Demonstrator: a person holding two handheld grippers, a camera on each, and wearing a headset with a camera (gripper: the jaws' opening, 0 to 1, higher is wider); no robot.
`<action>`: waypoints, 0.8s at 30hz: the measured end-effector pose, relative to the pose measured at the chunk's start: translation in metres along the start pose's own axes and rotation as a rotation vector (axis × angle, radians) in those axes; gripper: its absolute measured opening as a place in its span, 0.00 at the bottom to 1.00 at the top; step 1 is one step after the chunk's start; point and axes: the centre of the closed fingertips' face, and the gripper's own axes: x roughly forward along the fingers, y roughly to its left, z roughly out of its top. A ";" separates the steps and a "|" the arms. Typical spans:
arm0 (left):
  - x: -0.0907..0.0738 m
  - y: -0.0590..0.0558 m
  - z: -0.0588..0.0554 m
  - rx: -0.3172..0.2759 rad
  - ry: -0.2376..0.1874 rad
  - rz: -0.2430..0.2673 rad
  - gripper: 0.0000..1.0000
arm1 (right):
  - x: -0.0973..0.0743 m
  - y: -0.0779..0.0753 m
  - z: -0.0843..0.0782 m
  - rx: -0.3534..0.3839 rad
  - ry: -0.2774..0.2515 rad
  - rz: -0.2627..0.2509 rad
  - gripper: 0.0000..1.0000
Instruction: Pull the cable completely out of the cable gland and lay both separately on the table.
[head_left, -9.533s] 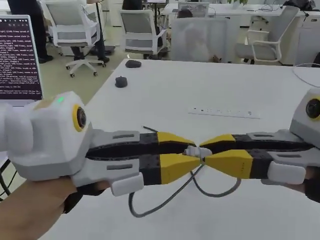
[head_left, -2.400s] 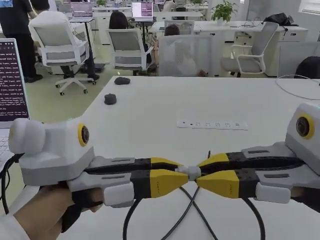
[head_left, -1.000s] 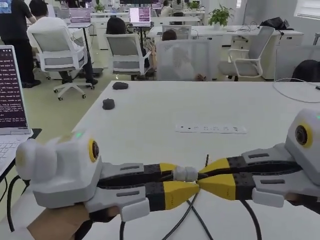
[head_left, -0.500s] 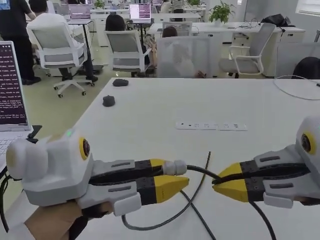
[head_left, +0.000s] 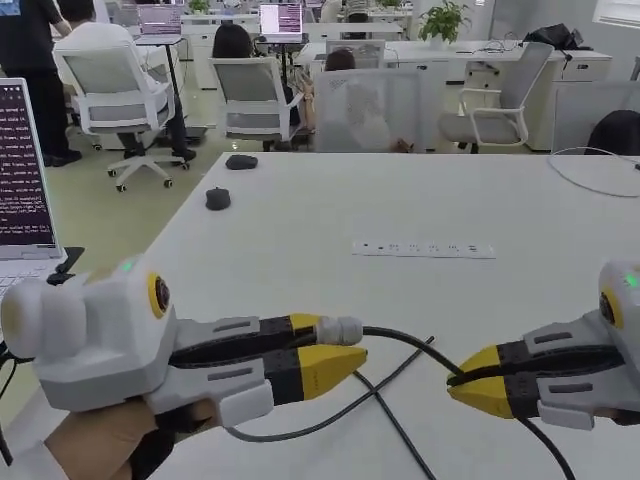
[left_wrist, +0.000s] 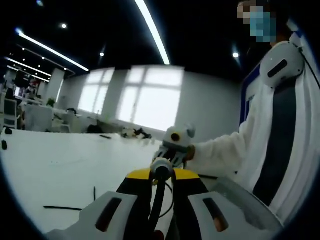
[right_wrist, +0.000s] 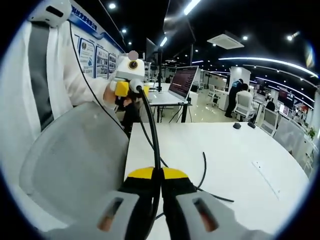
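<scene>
My left tongs (head_left: 345, 342) pinch the cable gland (head_left: 338, 330) above the desk's (head_left: 300, 230) near edge. The cable (head_left: 410, 340) runs rightwards from it to my right tongs (head_left: 456, 381), pressed together on it. I judge the pull part made: next, draw my hands wider until the end clears. How much cable sits inside the gland is hidden, and the slack is cut off below.

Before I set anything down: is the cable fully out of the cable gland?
No, in the head view the cable runs from the cable gland in the left gripper across to the right gripper.
</scene>
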 end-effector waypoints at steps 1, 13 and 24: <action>0.001 0.000 -0.002 0.004 0.009 0.002 0.15 | 0.000 0.000 0.000 0.004 0.005 0.001 0.04; 0.010 -0.002 -0.008 0.012 0.041 -0.002 0.15 | 0.001 0.013 0.057 -0.006 -0.148 0.052 0.18; 0.013 -0.004 -0.018 0.011 0.070 -0.005 0.15 | 0.018 0.033 0.084 -0.100 -0.172 0.108 0.11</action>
